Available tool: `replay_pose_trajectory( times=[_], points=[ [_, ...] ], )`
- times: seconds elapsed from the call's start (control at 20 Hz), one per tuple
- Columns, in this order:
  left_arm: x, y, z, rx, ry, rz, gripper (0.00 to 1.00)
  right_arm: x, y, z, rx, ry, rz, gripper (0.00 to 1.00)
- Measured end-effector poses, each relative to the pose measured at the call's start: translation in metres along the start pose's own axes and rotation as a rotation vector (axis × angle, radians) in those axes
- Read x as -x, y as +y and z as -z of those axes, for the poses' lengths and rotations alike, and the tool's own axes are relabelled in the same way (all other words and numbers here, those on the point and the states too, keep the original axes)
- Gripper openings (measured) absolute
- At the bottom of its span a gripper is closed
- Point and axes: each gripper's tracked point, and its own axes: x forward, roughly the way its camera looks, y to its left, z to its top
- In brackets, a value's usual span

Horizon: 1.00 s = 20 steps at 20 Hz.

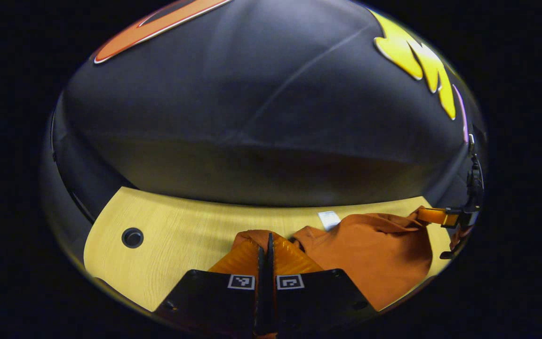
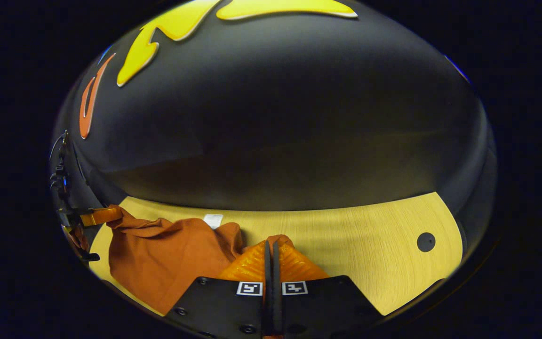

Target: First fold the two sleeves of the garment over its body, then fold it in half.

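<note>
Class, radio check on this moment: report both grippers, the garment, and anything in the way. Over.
Left gripper shut on orange garment. Right gripper shut on it too. Garment lifted at both corners, sagging over the wooden table. Nothing in the way. Over.

The crumpled rust-orange fabric garment [image 1: 374, 249] is a plain, unpatterned colour throughout, darker in its folds. A small white rectangular label [image 1: 329, 219] is sewn at its collar edge. The pale yellow wooden tabletop [image 1: 181, 235] shows fine straight grain lines and one round black hole [image 1: 132, 237]. In the right gripper view the same rust-orange cloth [image 2: 167, 259], white label [image 2: 213, 220], grained yellow surface [image 2: 370, 245] and black hole [image 2: 425, 241] appear. Each gripper body carries two small black-and-white square markers [image 1: 265, 282].
</note>
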Motion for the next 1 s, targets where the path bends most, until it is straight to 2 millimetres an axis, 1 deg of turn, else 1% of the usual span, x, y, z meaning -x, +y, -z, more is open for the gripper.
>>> replay_pose_trajectory(
  times=[0.05,0.1,0.2,0.25,0.3,0.35,0.4,0.45,0.5,0.55,0.6,0.65,0.7,0.75,0.8,0.85,0.9,0.95,1.0],
  points=[
    [-0.004,0.001,0.005,0.004,0.006,-0.018,0.03,-0.009,-0.002,0.005,0.004,0.004,0.023,0.0],
    [-0.006,0.002,0.008,0.002,0.01,-0.031,0.03,-0.016,-0.003,0.006,0.009,-0.004,0.04,0.0],
    [-0.008,0.001,0.006,-0.004,0.008,-0.032,0.04,-0.026,0.001,0.01,0.015,-0.015,0.057,0.0],
    [-0.007,0.0,0.004,0.0,0.0,-0.028,0.05,-0.026,0.003,0.012,0.015,-0.02,0.054,0.04],
    [-0.01,0.0,0.004,0.004,-0.007,-0.026,0.08,-0.024,0.007,0.012,0.02,-0.021,0.058,0.08],
    [-0.006,0.002,0.0,0.003,-0.014,-0.035,0.25,-0.023,0.009,0.011,0.023,-0.024,0.057,0.08],
    [-0.005,0.008,-0.004,0.0,-0.032,-0.062,0.42,-0.018,0.01,0.006,0.024,-0.032,0.062,0.09],
    [0.0,0.012,-0.012,0.008,-0.056,-0.081,0.59,-0.013,0.012,0.001,0.023,-0.046,0.061,0.15],
    [0.007,0.014,-0.021,0.018,-0.081,-0.096,0.72,-0.005,0.012,-0.004,0.028,-0.052,0.069,0.3],
    [0.022,0.014,-0.032,0.021,-0.098,-0.104,0.86,0.004,0.011,-0.011,0.045,-0.064,0.077,0.45],
    [0.03,0.015,-0.033,0.025,-0.109,-0.114,1.0,0.015,0.009,-0.017,0.065,-0.072,0.085,0.6],
    [0.042,0.016,-0.038,0.022,-0.122,-0.129,1.0,0.027,0.013,-0.028,0.08,-0.089,0.09,0.75],
    [0.051,0.019,-0.044,0.014,-0.15,-0.144,1.0,0.042,0.016,-0.039,0.088,-0.12,0.092,0.82],
    [0.067,0.019,-0.053,0.006,-0.19,-0.15,1.0,0.059,0.024,-0.051,0.097,-0.153,0.087,0.83],
    [0.084,0.015,-0.065,0.003,-0.23,-0.151,1.0,0.076,0.029,-0.064,0.111,-0.191,0.085,0.86],
    [0.106,0.011,-0.077,-0.002,-0.27,-0.151,1.0,0.097,0.036,-0.079,0.126,-0.234,0.077,0.84],
    [0.122,0.007,-0.087,-0.008,-0.313,-0.155,1.0,0.121,0.046,-0.094,0.138,-0.277,0.065,0.84],
    [0.144,0.003,-0.101,-0.015,-0.362,-0.163,1.0,0.147,0.057,-0.107,0.146,-0.322,0.053,0.84],
    [0.172,-0.004,-0.115,-0.028,-0.415,-0.172,1.0,0.171,0.069,-0.119,0.157,-0.365,0.044,0.86]
  ],
)
